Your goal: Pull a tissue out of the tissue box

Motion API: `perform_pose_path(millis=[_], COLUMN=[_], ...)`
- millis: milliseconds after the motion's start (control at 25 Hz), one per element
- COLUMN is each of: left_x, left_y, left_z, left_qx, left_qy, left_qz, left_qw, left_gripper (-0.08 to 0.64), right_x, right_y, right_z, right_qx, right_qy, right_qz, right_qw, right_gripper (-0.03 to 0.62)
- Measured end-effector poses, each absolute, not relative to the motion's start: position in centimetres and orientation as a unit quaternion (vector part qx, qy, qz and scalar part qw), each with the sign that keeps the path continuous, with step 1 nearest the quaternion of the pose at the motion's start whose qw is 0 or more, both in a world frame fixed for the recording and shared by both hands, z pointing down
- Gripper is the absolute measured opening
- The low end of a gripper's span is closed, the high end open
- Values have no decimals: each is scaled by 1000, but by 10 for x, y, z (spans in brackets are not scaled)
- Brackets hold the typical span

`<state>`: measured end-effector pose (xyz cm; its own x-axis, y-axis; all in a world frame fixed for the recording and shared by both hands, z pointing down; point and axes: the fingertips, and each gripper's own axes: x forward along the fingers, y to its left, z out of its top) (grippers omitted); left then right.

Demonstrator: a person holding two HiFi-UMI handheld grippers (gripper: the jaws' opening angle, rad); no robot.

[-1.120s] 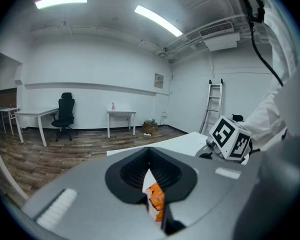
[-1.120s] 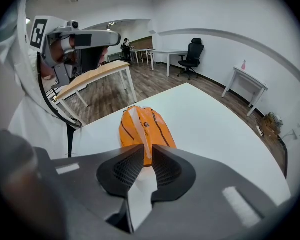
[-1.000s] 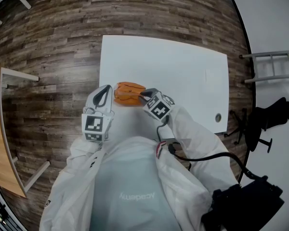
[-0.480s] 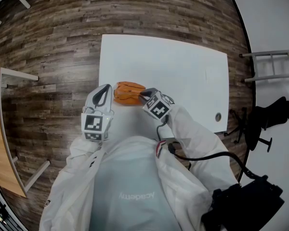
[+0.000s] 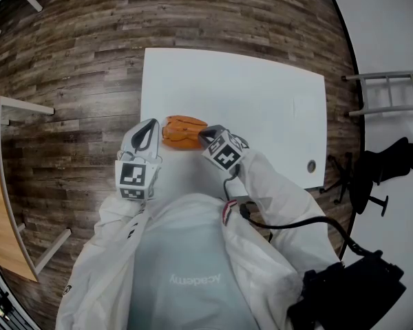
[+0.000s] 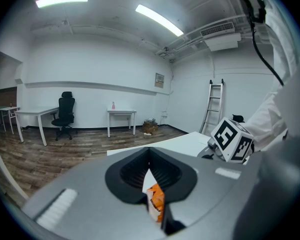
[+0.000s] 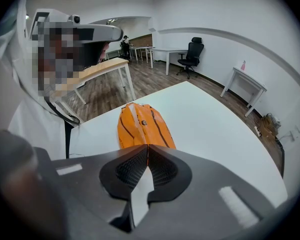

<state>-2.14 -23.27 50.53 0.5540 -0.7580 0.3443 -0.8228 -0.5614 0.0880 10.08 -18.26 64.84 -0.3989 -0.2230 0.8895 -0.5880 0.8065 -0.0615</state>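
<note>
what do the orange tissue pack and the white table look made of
Orange soft tissue pack: looks like thin plastic film, slightly glossy, since it sags, creases and catches light. White rectangular table: smooth matte top, probably laminate or painted board; can't tell which.

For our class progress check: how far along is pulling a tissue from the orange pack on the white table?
Done: the left gripper seems clamped on the end of the orange pack, steadying it. In hand: the right gripper has just been closing at the pack's near end; its jaws meet, and the white strip behind them could be tissue or table. Left: no tissue is visibly drawn out yet.
</note>
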Motion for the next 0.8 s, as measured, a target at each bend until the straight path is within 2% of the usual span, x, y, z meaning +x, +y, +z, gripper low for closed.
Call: perform_pose_path(millis=[800], left_x=[-16], left_y=[-232], left_z=[508], left_qx=[874], left_qy=[-449], left_qz=[137], left_qw=[122], left_gripper=[0], right_x=[100], right_y=[-182], right_z=[630], right_qx=[261], right_qy=[-825], right_qz=[185], right_qw=[465], right_gripper=[3])
